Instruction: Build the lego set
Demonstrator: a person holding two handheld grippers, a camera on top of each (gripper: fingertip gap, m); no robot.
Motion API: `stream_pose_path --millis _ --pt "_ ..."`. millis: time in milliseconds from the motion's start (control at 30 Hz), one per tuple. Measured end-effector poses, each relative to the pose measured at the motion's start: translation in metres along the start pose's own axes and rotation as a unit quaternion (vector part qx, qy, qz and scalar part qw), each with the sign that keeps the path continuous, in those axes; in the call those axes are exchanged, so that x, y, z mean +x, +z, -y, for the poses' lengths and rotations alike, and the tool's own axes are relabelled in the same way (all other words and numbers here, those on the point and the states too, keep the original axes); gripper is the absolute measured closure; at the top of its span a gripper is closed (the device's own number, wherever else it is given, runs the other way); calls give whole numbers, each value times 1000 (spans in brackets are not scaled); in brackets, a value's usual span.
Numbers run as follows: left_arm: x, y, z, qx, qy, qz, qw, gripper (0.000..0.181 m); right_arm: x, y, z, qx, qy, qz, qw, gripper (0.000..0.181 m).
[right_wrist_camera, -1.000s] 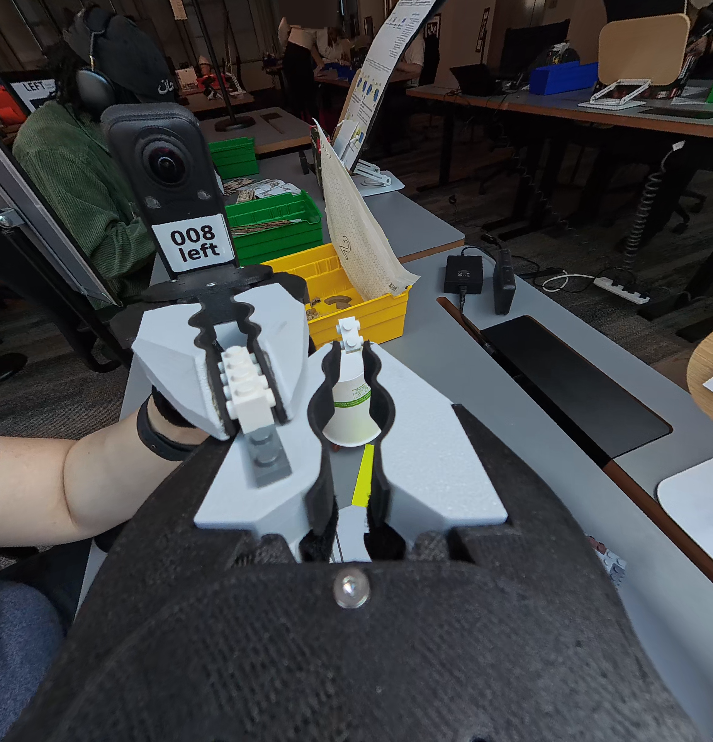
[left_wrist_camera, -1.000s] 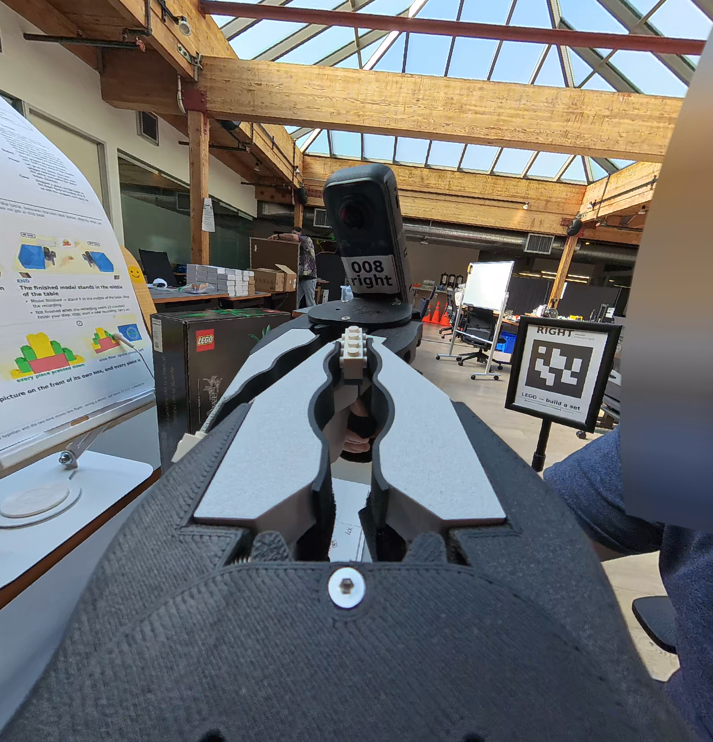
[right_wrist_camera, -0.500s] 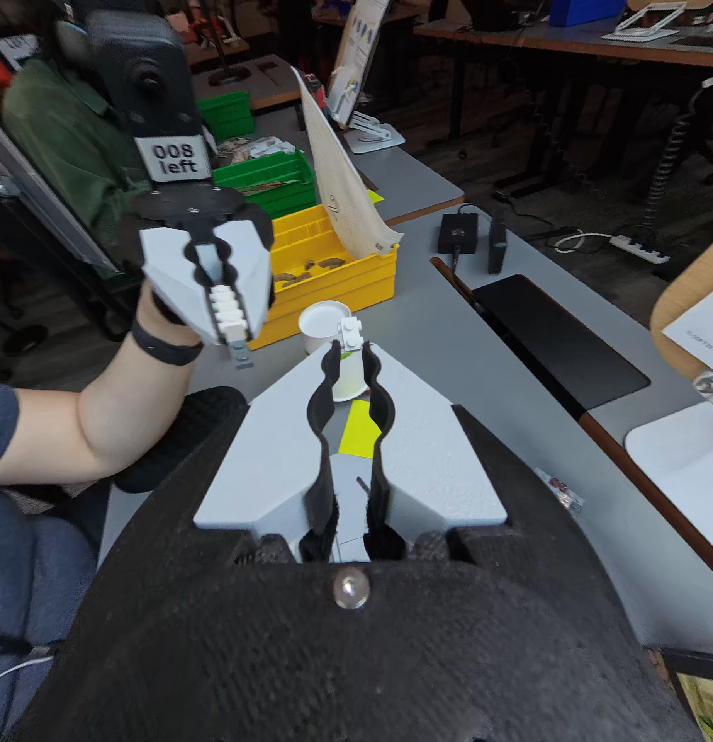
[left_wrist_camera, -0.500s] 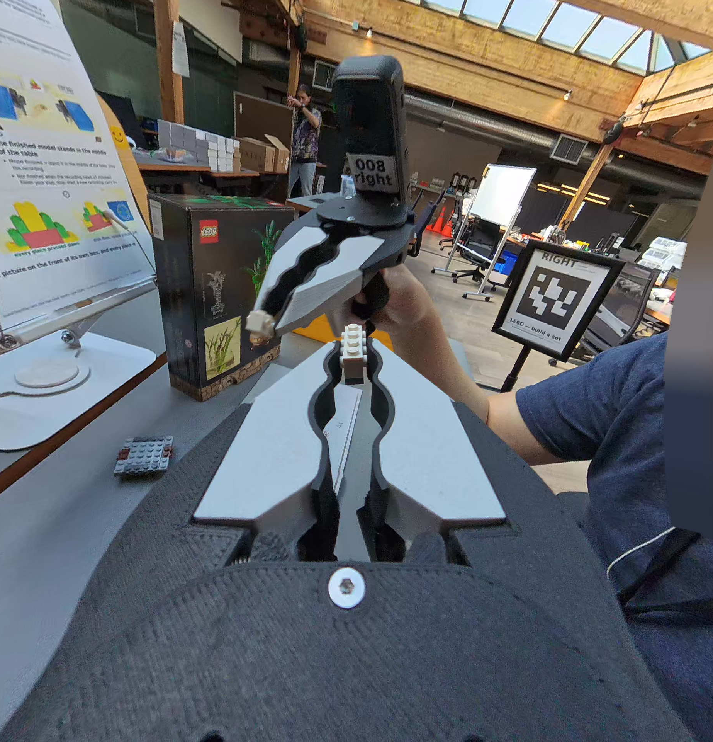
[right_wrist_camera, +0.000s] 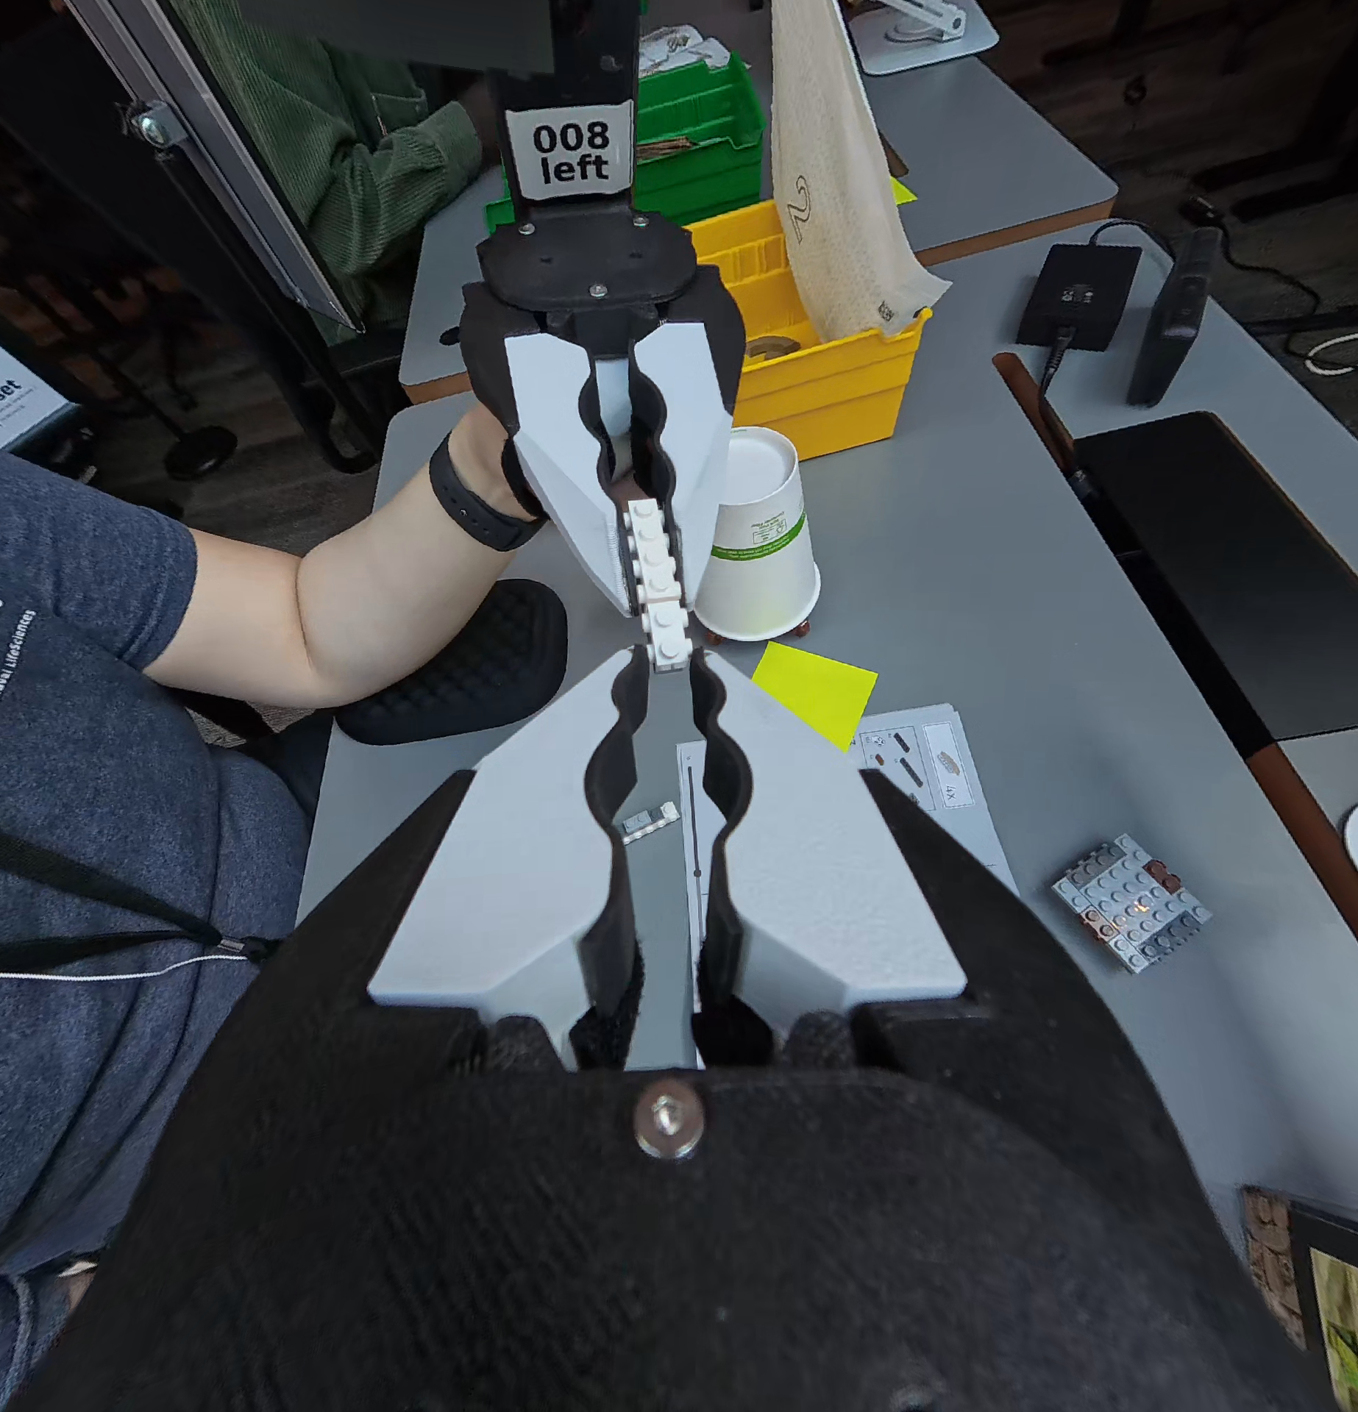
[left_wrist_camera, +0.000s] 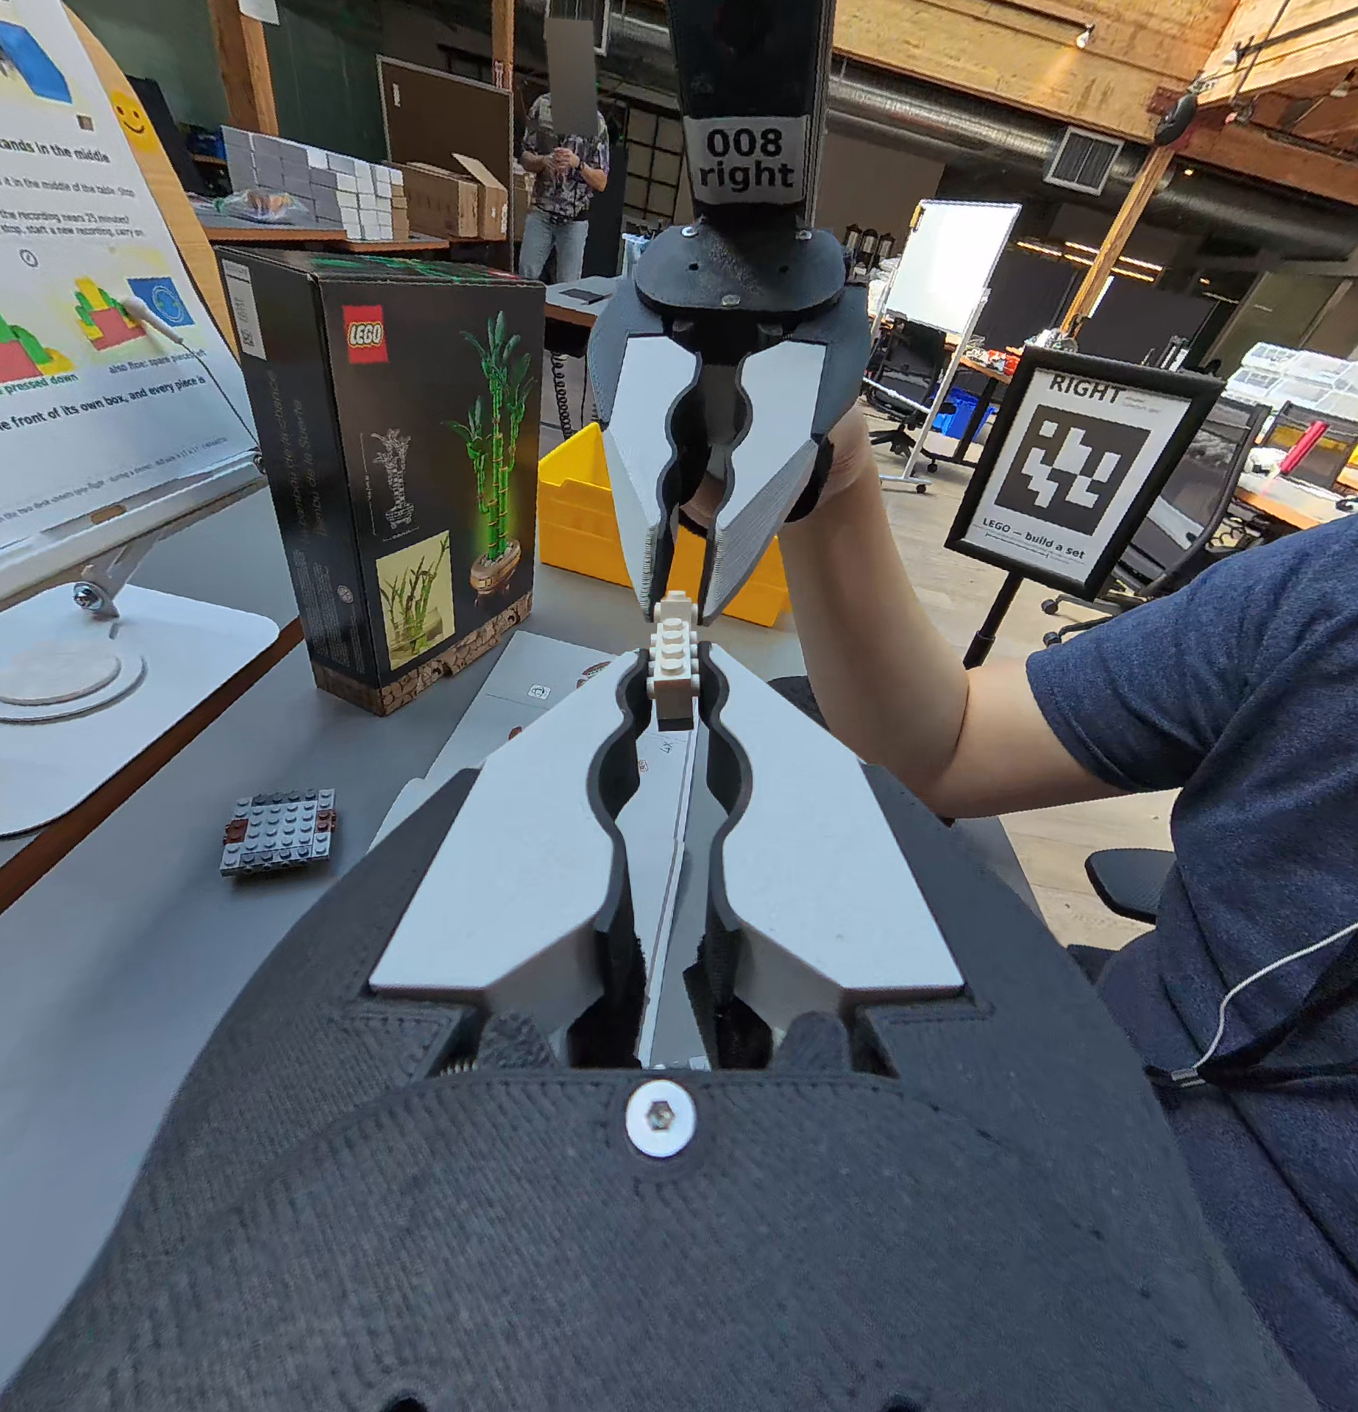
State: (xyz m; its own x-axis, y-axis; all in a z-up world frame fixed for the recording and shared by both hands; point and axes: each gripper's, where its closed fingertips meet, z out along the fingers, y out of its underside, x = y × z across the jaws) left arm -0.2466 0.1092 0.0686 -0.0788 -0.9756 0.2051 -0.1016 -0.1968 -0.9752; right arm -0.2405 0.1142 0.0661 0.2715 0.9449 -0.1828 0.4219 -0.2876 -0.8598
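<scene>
White studded brick strip [right_wrist_camera: 655,569], pale cream in the left wrist view, between light-grey fingers [right_wrist_camera: 554,428] lined in black. Yellow bin [right_wrist_camera: 821,367], green bin [right_wrist_camera: 699,122] behind it. Bright yellow-green sticky note [right_wrist_camera: 813,691] on the grey table [right_wrist_camera: 966,573]. White cup [right_wrist_camera: 760,535] with a green band. Grey studded plate [right_wrist_camera: 1128,901] with reddish-brown corners. Black box [left_wrist_camera: 401,489] showing green bamboo.
</scene>
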Motion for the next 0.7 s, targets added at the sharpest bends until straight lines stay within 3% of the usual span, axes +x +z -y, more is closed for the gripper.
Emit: stream_pose_path --millis 433,700 --pt "20 9 8 -1 27 -22 999 172 -19 -14 4 -1 7 19 1000 171" --pt "55 -18 65 132 -32 -89 987 172 -61 -28 67 -98 -6 8 995 171"
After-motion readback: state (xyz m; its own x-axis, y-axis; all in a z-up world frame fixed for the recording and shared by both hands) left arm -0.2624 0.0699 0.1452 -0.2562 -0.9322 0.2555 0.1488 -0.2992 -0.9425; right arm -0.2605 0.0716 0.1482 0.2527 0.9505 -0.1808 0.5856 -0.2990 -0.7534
